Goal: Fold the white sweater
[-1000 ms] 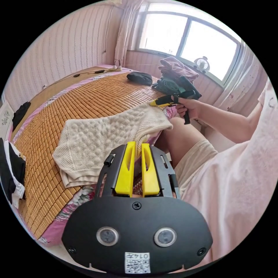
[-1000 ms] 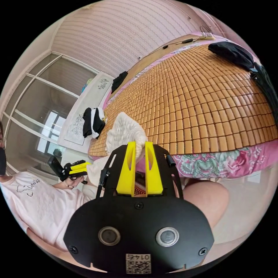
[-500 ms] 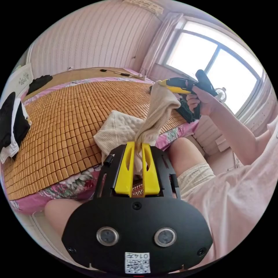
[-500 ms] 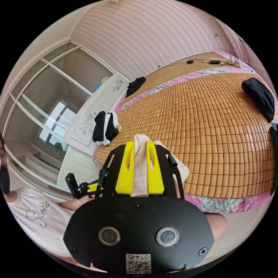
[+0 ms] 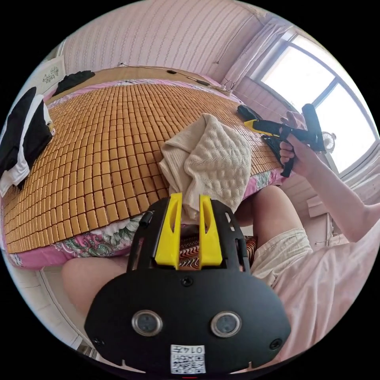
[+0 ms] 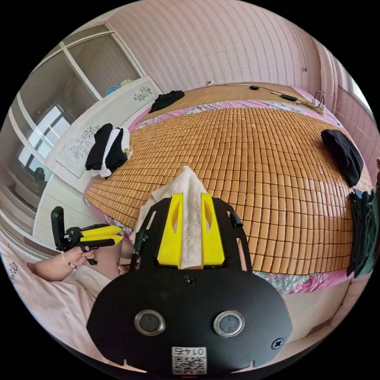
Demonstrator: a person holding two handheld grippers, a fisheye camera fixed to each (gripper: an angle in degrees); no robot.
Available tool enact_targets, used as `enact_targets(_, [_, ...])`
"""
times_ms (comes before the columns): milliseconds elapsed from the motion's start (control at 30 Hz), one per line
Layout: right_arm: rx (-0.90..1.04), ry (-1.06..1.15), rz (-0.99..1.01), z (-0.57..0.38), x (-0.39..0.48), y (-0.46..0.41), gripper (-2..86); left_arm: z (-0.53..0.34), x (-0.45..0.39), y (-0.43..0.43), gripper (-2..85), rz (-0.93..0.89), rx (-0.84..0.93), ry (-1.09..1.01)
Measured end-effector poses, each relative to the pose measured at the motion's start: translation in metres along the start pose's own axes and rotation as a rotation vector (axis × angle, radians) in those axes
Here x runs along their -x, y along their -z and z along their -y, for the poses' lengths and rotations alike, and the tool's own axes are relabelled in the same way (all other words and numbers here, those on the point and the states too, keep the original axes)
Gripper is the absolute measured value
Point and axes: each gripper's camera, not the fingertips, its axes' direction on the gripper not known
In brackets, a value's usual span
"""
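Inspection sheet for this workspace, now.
Surface: bamboo mat on a bed.
Job's things: white sweater bunched in a heap at the near bed edge, not folded flat.
Clutter: black-and-white clothes, black garment, dark clothes pile, another dark item at the far edge.
Grippers: left hand-held gripper jaws slightly apart, clear of the sweater in the right gripper view; right hand-held gripper held off the sweater, jaw state unclear.
Cables: cords along the far bed edge.
Surroundings: striped wall, window.
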Motion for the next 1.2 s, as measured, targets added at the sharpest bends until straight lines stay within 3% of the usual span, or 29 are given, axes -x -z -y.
enact_targets(133, [0.046,0.142,-0.162,0.018,0.033,-0.017,9.7,0.027,-0.014,-0.049,6.6,0.071,0.103,-0.076])
enact_targets(233, [0.075,0.273,-0.098,0.030,0.049,-0.042,12.7,0.033,-0.016,-0.071,2.5,0.105,0.159,-0.118])
enact_targets(467, [0.098,0.443,-0.096,0.076,0.096,-0.071,3.1,0.024,-0.010,-0.028,-0.2,0.020,0.041,-0.045])
enact_targets(600, [0.213,0.409,-0.110,0.094,0.099,-0.118,-0.1,0.028,0.002,-0.066,-0.2,0.079,0.128,0.003])
enact_targets(700, [0.283,0.383,-0.144,0.106,0.094,-0.145,-0.8,0.045,0.012,-0.092,-0.1,0.009,0.237,0.045])
enact_targets(833, [0.300,0.352,-0.112,0.126,0.081,-0.149,-0.9,0.059,0.013,-0.099,1.2,0.015,0.221,0.011])
enact_targets(900, [0.216,0.299,-0.068,0.131,0.070,-0.129,-0.8,0.063,0.014,-0.098,2.5,0.009,0.226,0.015])
enact_targets(967, [-0.084,0.211,0.066,0.119,0.050,-0.068,-0.5,0.069,0.013,-0.090,4.1,0.071,0.214,-0.006])
enact_targets(1100, [-0.266,0.012,0.113,0.067,0.000,0.003,1.5,0.084,0.014,-0.077,7.9,0.049,0.091,-0.047])
enact_targets(1200, [-0.272,-0.227,0.110,0.013,-0.048,0.022,14.9,0.112,0.017,-0.092,14.2,-0.025,0.018,-0.049])
